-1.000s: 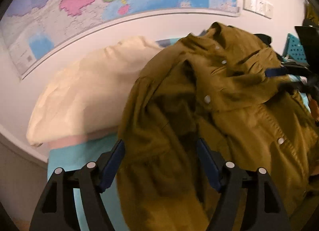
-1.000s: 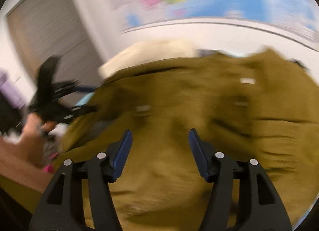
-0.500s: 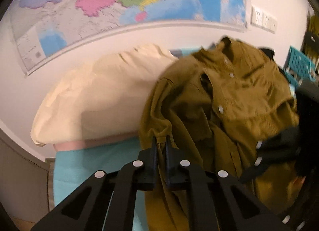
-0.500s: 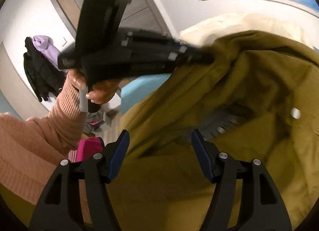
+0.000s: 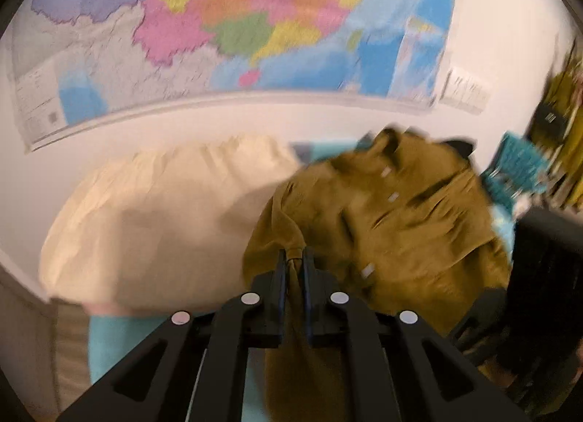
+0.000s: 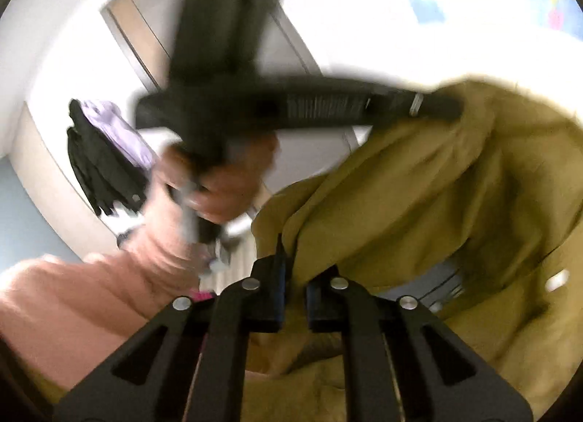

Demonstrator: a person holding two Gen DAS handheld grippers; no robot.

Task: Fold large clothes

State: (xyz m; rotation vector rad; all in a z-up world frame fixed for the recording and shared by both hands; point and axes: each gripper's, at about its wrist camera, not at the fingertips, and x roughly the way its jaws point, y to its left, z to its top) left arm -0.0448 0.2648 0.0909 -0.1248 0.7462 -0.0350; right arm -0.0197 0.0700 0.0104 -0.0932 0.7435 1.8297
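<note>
Between both tongs hangs the olive jacket: left tongs and right tongs each clench a bunched edge (right pair just closed). Folding has barely begun; no fold is visible.

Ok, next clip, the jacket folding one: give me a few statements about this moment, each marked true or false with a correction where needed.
1. The left gripper is shut on a fold of the olive jacket. True.
2. The right gripper hangs open above the jacket. False: its jaws have just closed and pinch an edge of the jacket.
3. A cream pillow lies to the left of the jacket in the left wrist view. True.
4. The wall behind the pillow is bare. False: a coloured map hangs there.
5. The person's sleeve is blue. False: it is salmon pink.
</note>
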